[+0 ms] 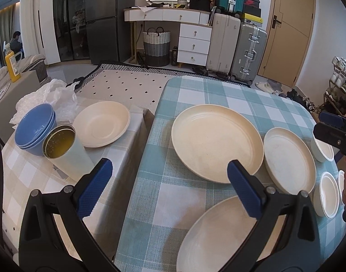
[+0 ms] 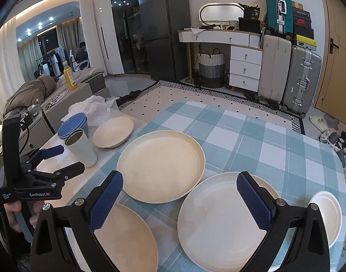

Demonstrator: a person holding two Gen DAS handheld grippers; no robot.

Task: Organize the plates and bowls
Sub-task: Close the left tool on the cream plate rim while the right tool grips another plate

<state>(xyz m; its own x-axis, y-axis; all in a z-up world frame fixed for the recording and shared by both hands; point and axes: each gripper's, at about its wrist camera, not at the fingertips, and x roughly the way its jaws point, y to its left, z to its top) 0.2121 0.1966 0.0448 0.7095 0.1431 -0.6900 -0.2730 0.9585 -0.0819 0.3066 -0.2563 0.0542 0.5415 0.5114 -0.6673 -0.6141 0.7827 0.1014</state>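
Left wrist view, both hand-held grippers (image 1: 167,179) (image 2: 179,195) agape and empty, cream plates (image 1: 216,142) unstacked.

two tabletops side by side. blue-check tabletop (image 1: 195,90) carries cream ware: big plate (image 1: 217,142) at centre, second big plate (image 1: 218,235) at 6 o'clock of it, just beside; mid plate (image 1: 289,159) at 3 o'clock of the centre one, rims touching or overlapping, cannot tell. small white bowls (image 1: 327,195) near the 3 o'clock edge. beige-check tabletop (image 1: 25,172) at 9 o'clock holds a shallow cream bowl (image 1: 101,123), stacked blue bowls (image 1: 34,128), a cup (image 1: 67,149) with yellow liquid just beside them, crumpled clear plastic (image 1: 53,95) behind.
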